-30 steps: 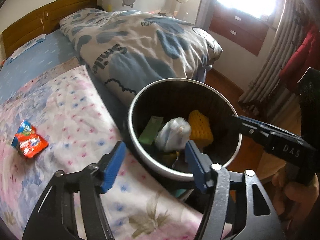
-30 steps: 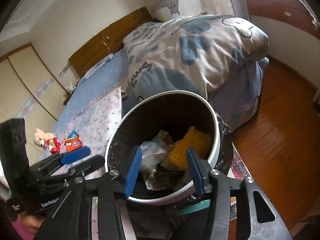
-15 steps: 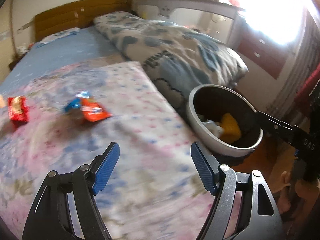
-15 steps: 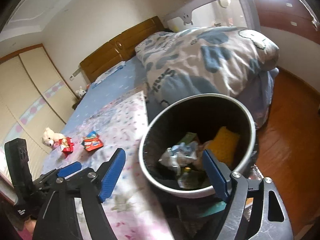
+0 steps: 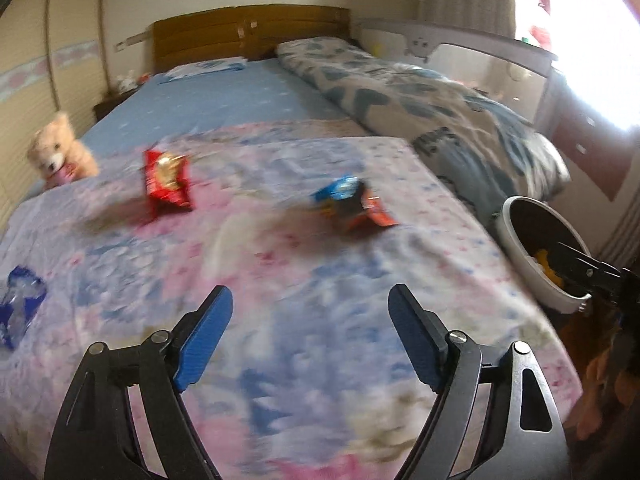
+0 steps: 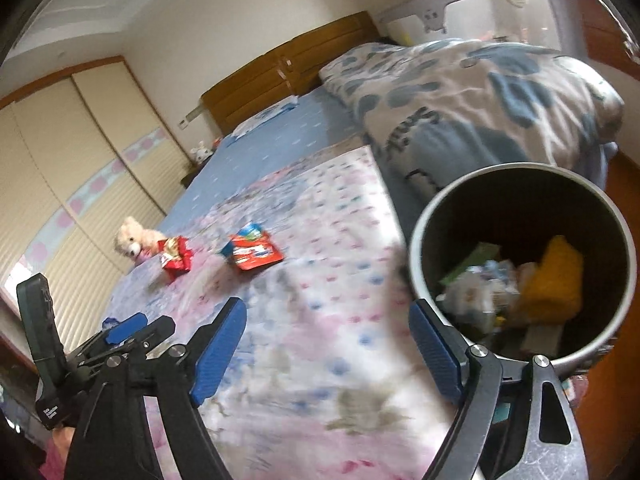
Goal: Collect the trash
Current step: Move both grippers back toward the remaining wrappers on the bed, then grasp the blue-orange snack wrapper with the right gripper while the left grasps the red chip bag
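Note:
My left gripper is open and empty, low over the flowered bedspread. Ahead of it lie a red-and-blue wrapper, a red snack packet and a blue wrapper at far left. My right gripper is open and empty over the bed's edge, next to the round bin holding a yellow sponge and crumpled trash. The right wrist view also shows both red wrappers and the left gripper. The bin shows in the left wrist view.
A teddy bear sits at the bed's left edge. A folded blue-patterned quilt lies along the right side of the bed. A wooden headboard stands at the far end, wardrobe doors on the left, wooden floor to the right.
Both grippers have swung left, away from the bin and over the bedspread. The right gripper has opened wider. More wrappers and the teddy bear have come into the left view.

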Demonstrator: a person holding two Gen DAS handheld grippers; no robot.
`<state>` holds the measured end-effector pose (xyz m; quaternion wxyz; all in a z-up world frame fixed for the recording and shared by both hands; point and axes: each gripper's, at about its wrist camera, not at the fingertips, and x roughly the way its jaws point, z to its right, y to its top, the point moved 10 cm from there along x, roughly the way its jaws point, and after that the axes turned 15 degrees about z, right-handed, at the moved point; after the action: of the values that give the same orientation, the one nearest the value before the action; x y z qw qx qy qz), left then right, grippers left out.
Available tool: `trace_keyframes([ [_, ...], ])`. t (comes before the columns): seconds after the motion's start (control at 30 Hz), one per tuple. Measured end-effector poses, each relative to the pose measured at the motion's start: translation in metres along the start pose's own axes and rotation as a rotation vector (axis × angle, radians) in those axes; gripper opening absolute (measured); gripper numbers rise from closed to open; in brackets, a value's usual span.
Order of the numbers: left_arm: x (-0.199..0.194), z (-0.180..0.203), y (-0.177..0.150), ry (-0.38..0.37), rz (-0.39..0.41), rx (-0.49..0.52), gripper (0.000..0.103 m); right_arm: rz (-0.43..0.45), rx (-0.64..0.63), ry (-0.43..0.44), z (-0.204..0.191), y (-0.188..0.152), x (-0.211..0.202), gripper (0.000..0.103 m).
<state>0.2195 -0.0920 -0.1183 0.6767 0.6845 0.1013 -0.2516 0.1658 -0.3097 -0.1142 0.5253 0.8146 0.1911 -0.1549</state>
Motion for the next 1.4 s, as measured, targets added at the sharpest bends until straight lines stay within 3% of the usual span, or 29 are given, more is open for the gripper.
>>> trace_keyframes([
  [0.17, 0.003, -0.036, -0.01, 0.074, -0.031, -0.017, 0.082, -0.033, -0.04, 0.044, -0.032, -0.012, 0.026, 0.086],
  [0.27, 0.009, -0.054, -0.016, 0.113, -0.07, -0.034, 0.093, -0.057, -0.053, 0.057, -0.046, -0.019, 0.041, 0.087],
  [0.7, 0.051, -0.118, 0.0, 0.176, -0.094, -0.158, 0.094, -0.126, -0.168, 0.088, -0.099, -0.03, 0.109, 0.09],
  [1.23, 0.141, -0.165, 0.039, 0.217, -0.078, -0.176, 0.094, -0.17, -0.231, -0.016, -0.097, -0.03, 0.177, 0.089],
  [1.27, 0.145, -0.167, 0.039, 0.221, -0.078, -0.166, 0.093, -0.181, -0.226, -0.021, -0.095, -0.032, 0.179, 0.089],
  [1.33, 0.15, -0.166, 0.036, 0.217, -0.081, -0.159, 0.076, -0.189, -0.223, -0.019, -0.094, -0.033, 0.181, 0.083],
  [1.4, 0.155, -0.162, 0.03, 0.178, -0.109, -0.171, 0.043, -0.18, -0.231, -0.034, -0.092, -0.031, 0.18, 0.069],
])
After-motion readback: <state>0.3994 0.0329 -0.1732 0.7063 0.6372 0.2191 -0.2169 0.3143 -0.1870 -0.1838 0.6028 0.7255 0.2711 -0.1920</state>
